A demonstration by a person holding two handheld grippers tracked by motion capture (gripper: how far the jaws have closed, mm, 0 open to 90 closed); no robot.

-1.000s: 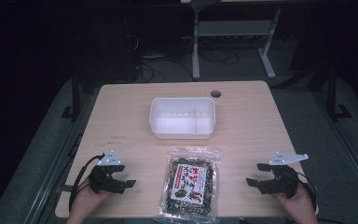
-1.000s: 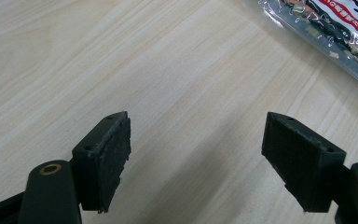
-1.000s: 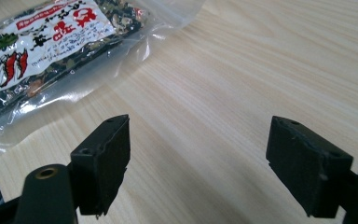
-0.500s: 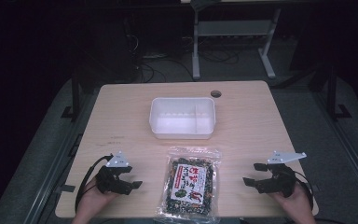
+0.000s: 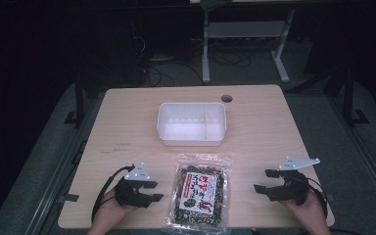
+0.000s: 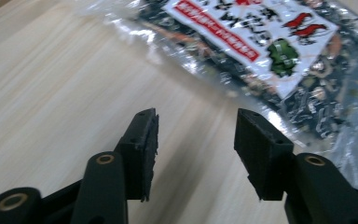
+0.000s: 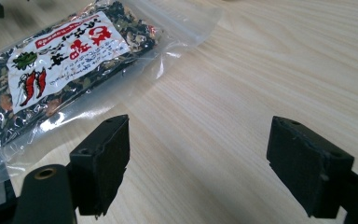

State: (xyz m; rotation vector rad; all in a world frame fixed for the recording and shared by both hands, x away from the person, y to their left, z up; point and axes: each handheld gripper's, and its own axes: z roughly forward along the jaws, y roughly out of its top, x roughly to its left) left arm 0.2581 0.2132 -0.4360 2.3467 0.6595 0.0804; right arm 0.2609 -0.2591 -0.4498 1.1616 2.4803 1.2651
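From above, a clear packet [image 5: 198,196] of dark dried food with a white printed label lies flat at the near edge of the wooden table [image 5: 269,127], and a white plastic tub [image 5: 192,123] sits well beyond it toward the middle. The left gripper [image 5: 152,190] rests just beside the packet, jaws apart, nothing between them. The right gripper [image 5: 264,182] sits farther off on the other side, jaws spread wider, also empty. Down in the left gripper view the packet [image 6: 261,51] is right there past the jaw tips, red chilli drawings readable on the label. The right gripper view catches the packet [image 7: 65,60] off to one side, bare wood between the jaws
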